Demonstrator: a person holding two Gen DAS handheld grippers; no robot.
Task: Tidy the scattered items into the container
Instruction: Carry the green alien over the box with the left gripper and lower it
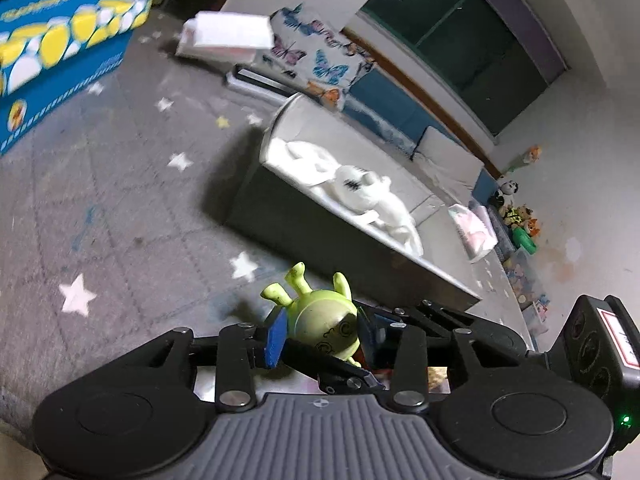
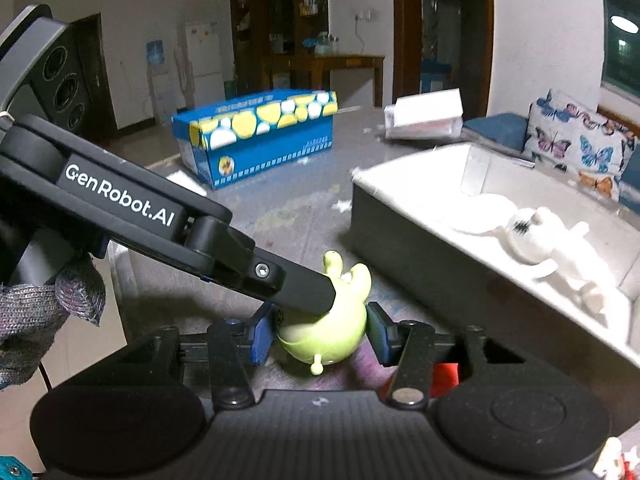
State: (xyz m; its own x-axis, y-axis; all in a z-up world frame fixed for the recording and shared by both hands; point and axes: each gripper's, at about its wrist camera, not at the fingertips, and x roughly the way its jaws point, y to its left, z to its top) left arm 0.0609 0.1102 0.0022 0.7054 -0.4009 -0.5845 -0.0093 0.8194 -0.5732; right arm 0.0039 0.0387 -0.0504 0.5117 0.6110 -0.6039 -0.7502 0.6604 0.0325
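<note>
A lime-green alien toy (image 1: pixel 320 316) lies upside down, its legs pointing away, between the blue pads of both grippers. In the right wrist view my right gripper (image 2: pixel 320 332) is shut on the green toy (image 2: pixel 332 332), a pad on each side of its round body. My left gripper (image 1: pixel 322 328) has its jaws spread wide around the same toy, and its black finger (image 2: pixel 296 284) reaches in from the left over the toy's top. Just beyond stands the grey container (image 1: pixel 304 224) (image 2: pixel 440 272), with a white plush (image 1: pixel 360 192) (image 2: pixel 532 236) lying inside.
A blue and yellow carton (image 1: pixel 52 60) (image 2: pixel 256 140) and a white box (image 1: pixel 224 36) (image 2: pixel 424 116) stand on the star-patterned mat (image 1: pixel 100 220). A butterfly cushion (image 1: pixel 316 56) (image 2: pixel 576 144) leans behind the container. Small toys (image 1: pixel 520 220) line the wall. A gloved hand (image 2: pixel 40 320) holds the left gripper.
</note>
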